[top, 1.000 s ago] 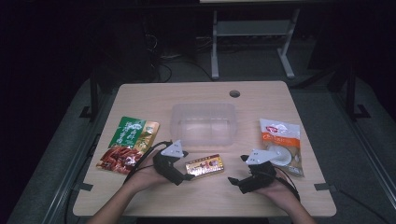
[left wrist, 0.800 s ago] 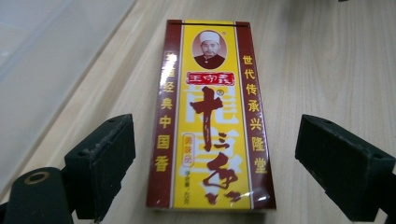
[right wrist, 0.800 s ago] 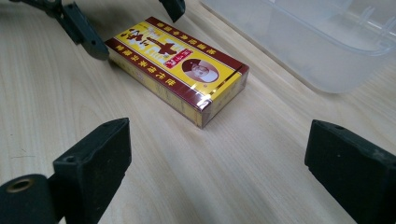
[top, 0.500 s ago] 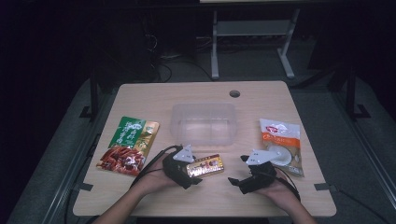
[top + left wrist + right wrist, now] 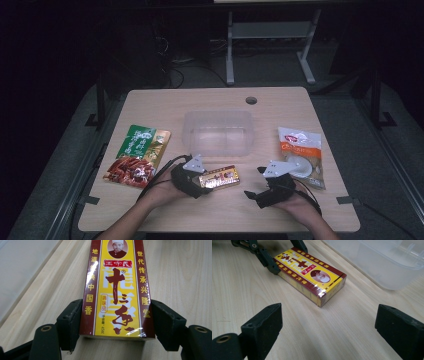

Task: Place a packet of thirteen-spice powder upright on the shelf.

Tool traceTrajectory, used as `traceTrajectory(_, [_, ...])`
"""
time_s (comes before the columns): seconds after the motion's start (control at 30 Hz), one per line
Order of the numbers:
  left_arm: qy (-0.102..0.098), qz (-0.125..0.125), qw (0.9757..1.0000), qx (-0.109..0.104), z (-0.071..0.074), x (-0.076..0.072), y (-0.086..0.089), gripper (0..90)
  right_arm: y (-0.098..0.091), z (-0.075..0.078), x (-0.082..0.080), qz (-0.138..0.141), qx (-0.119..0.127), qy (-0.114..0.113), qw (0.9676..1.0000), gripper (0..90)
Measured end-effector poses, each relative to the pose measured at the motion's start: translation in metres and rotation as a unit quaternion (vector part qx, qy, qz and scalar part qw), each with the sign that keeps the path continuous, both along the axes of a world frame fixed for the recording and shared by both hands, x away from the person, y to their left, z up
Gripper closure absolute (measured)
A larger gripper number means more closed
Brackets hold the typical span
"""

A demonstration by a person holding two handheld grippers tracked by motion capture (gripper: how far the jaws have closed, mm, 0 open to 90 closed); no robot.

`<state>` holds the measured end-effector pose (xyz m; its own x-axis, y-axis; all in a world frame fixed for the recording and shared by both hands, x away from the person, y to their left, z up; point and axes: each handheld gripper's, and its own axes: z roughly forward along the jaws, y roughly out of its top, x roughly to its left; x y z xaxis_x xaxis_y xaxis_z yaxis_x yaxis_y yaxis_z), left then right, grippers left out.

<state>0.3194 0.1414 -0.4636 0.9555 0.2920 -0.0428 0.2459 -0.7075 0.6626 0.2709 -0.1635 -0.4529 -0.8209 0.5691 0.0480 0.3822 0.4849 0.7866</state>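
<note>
Lying flat, glossy yellow-and-maroon box, left gripper fingers closing onto its sides; right gripper fingers wide.

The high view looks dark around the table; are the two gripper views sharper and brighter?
High view: table lit, surroundings nearly black. Left gripper view: bright, box print sharp, slight glare on its wrap. Right gripper view: box sharp, near fingers soft, clear container faintly glossy.

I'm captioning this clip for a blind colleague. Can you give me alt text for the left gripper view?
A red and yellow seasoning box with Chinese lettering lies flat on a pale wooden table, its near end between the left gripper's two black jaws. The jaws have just been closing and sit against the box's long sides.
</note>
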Motion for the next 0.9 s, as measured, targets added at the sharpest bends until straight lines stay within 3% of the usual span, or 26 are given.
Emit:
traceTrajectory(0.2, [0.002,0.000,1.0000,0.004,0.000,-0.001,0.000,31.0,0.000,0.000,0.000,0.002,-0.003,-0.004,1.0000,7.4])
traceTrajectory(0.53, [-0.007,-0.004,0.9996,0.028,0.001,-0.002,-0.002,31.7,0.000,0.001,0.000,0.002,-0.002,-0.004,1.0000,7.4])
traceTrajectory(0.77, [-0.007,0.006,0.9996,0.027,0.004,-0.003,-0.004,32.0,-0.003,0.003,0.001,0.021,0.016,0.015,0.9995,7.3])
traceTrajectory(0.8, [-0.003,0.014,0.9998,0.014,0.004,-0.004,-0.004,32.1,-0.004,0.004,0.001,0.022,0.017,0.020,0.9994,7.3])
traceTrajectory(0.9, [-0.004,0.010,0.9999,0.002,0.013,-0.002,0.002,32.1,-0.005,0.007,0.000,0.031,0.015,0.014,0.9993,7.2])
